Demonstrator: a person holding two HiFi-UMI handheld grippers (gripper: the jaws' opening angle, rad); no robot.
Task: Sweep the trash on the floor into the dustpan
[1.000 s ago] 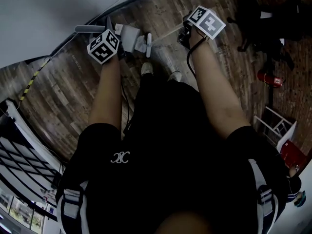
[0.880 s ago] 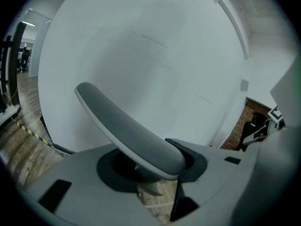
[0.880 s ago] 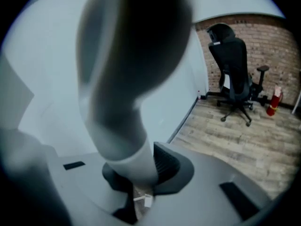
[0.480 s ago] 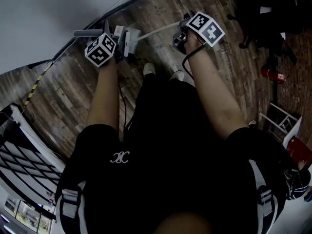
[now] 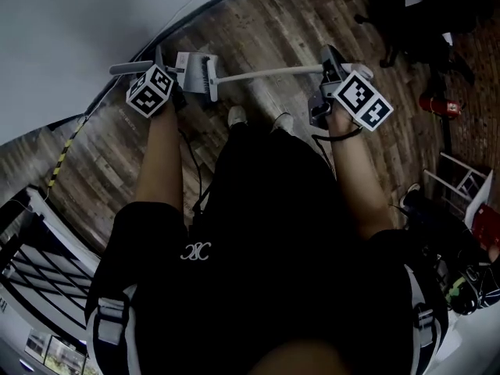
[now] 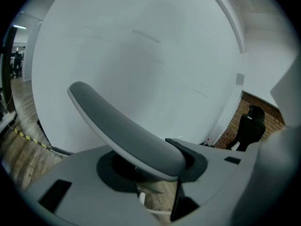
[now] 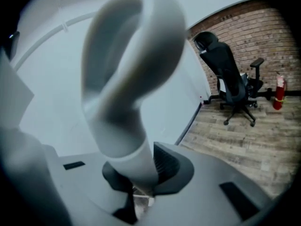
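Left gripper (image 6: 150,167) clamps dustpan (image 6: 127,131) — right gripper (image 7: 141,174), broom (image 7: 129,79).

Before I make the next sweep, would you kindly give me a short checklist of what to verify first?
1. Left gripper shut on the dustpan handle: ok.
2. Right gripper shut on the broom handle: ok.
3. Broom head close beside the dustpan: ok.
4. Trash located on the floor: cannot tell; none can be made out.
5. Shoes apart from the broom head: ok, they sit nearer the person.
6. Dustpan edge flat on the floor: cannot tell.
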